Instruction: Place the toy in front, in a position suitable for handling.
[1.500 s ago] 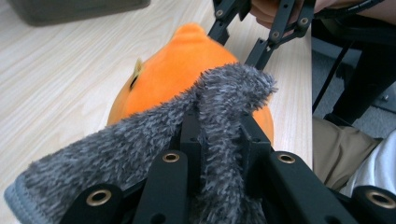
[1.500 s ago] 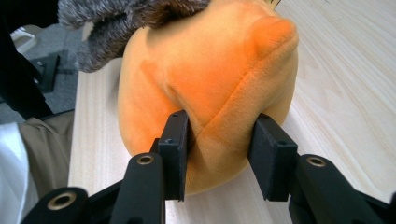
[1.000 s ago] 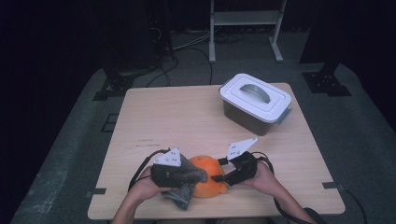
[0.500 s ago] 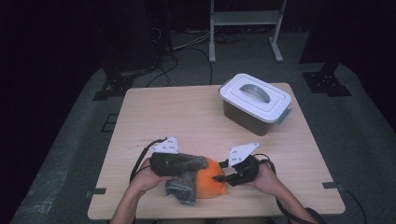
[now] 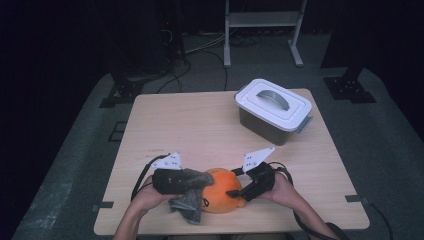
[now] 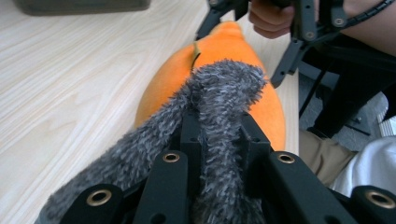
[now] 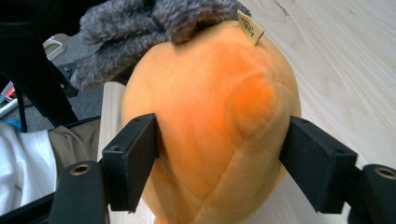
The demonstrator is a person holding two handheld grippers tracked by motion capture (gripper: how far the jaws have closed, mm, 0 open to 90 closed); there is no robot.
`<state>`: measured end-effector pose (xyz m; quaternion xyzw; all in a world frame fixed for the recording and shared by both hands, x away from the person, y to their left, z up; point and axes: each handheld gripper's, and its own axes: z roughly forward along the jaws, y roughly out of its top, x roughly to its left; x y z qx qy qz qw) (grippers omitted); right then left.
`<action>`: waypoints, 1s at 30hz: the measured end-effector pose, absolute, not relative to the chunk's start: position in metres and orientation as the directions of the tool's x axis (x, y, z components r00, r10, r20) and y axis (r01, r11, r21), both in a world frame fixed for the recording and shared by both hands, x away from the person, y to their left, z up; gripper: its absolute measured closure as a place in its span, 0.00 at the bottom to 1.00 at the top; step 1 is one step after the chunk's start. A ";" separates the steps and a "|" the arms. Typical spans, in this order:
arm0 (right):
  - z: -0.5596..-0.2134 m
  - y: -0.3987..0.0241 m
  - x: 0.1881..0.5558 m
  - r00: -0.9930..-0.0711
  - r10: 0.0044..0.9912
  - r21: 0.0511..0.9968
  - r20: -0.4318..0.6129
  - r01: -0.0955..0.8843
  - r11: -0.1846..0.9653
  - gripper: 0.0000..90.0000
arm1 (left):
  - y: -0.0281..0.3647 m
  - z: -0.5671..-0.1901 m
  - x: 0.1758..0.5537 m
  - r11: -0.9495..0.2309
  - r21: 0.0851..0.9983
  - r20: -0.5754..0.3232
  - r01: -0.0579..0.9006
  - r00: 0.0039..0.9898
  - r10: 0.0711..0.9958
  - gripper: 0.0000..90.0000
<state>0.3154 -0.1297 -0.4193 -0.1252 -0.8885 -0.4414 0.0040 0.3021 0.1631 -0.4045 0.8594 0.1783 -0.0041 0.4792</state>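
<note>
Orange plush toy (image 5: 222, 195): lies at the desk's (image 5: 200, 130) six o'clock edge. Grey furry cloth (image 5: 192, 187): draped at its nine o'clock side, clamped in the left tool (image 6: 219, 135). Right tool (image 7: 219, 163): jaws just opening, pads flanking the plush. Lidded box (image 5: 272, 110): two o'clock.

Both grippers are black: the left gripper (image 5: 192, 181) and right gripper (image 5: 239, 192) each carry a pale grey three-cornered plate dotted with small holes and trail a black cable. Brass-ringed screw holes mark the jaw arms. The person wears khaki trousers (image 6: 320, 151).
</note>
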 end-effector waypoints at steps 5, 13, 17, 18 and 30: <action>-0.415 -0.130 0.309 -0.975 0.221 0.798 0.022 0.150 0.583 0.58 | 0.161 -0.397 0.305 -0.475 0.827 -0.162 0.301 0.936 0.311 0.85; -0.409 -0.127 0.300 -0.973 0.210 0.815 -0.091 0.049 0.578 0.62 | 0.140 -0.375 0.311 -0.489 0.839 -0.102 0.240 0.951 0.293 0.84; -0.413 -0.134 0.302 -0.978 0.199 0.811 -0.070 0.060 0.581 0.62 | 0.141 -0.382 0.315 -0.495 0.828 -0.120 0.263 0.946 0.302 0.84; -0.414 -0.136 0.302 -0.978 0.196 0.808 -0.068 0.061 0.585 0.62 | 0.145 -0.386 0.315 -0.492 0.824 -0.133 0.280 0.940 0.313 0.84; -0.412 -0.143 0.318 -0.969 0.214 0.792 0.124 0.227 0.567 0.30 | 0.160 -0.405 0.310 -0.452 0.832 -0.190 0.321 0.931 0.311 0.85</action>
